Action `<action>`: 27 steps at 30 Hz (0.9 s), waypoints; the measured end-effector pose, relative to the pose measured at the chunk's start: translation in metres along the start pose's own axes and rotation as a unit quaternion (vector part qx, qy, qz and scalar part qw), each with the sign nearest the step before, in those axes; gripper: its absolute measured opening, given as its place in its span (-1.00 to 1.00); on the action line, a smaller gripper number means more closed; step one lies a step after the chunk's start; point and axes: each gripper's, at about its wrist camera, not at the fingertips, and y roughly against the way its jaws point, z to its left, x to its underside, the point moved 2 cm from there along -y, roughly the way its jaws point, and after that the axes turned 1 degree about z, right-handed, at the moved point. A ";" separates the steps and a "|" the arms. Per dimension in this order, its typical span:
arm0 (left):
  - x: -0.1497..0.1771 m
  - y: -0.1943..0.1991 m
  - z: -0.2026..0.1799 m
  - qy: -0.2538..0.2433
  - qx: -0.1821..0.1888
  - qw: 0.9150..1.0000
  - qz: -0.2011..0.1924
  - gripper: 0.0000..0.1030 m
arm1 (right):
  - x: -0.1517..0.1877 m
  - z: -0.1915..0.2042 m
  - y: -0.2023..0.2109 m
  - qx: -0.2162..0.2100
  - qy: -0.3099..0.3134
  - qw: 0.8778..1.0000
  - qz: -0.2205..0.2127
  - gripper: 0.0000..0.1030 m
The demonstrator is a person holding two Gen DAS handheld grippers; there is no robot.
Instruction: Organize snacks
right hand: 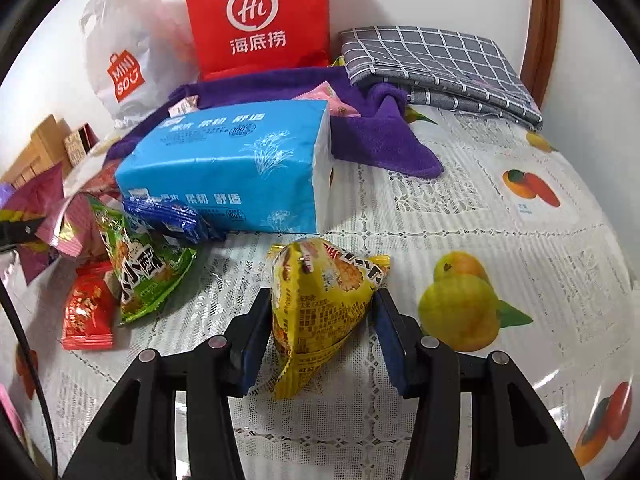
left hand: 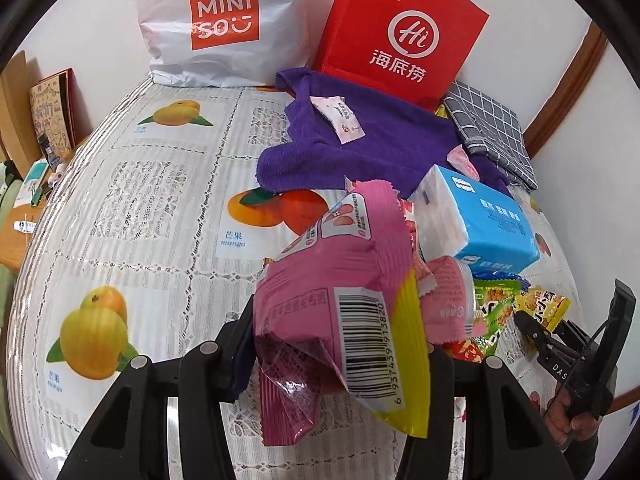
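I've got the left hand-held gripper clamping a pink snack bag; right hand-held gripper pinching a yellow snack packet over the bench.

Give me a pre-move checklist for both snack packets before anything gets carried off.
1. Left hand-held gripper shut on the pink and yellow barcoded snack packet: ok.
2. Right hand-held gripper shut on the yellow crinkled cracker packet: ok.
3. Pink packet clear of the lace fruit-print tablecloth: ok, lifted.
4. Yellow packet off the cloth: cannot tell.
5. Blue tissue pack apart from the right gripper: ok.
6. Drop-off spot for snacks chosen: cannot tell; red paper bag and white plastic shopping bag stand at the back.
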 end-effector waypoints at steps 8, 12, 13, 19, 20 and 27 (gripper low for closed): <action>0.004 0.010 -0.011 -0.007 0.010 1.000 0.006 -0.04 | 0.001 -0.005 0.002 -0.013 -0.015 1.000 -0.004 -0.08; 0.005 0.018 -0.019 -0.018 0.009 1.000 0.001 -0.04 | 0.003 -0.001 0.005 -0.005 -0.016 1.000 -0.004 -0.10; 0.005 0.020 -0.021 -0.020 0.010 1.000 0.000 -0.04 | 0.004 0.000 0.007 -0.010 -0.020 1.000 -0.003 -0.11; 0.004 0.032 -0.034 -0.035 0.013 0.999 -0.009 -0.04 | 0.008 0.010 0.029 -0.027 -0.021 0.999 -0.010 -0.12; 0.004 0.034 -0.036 -0.036 0.014 0.999 -0.010 -0.04 | 0.008 0.011 0.034 -0.027 -0.019 0.999 -0.013 -0.12; 0.006 0.045 -0.047 -0.040 0.023 0.999 -0.016 -0.04 | 0.007 0.011 0.059 -0.031 -0.028 0.999 -0.024 -0.13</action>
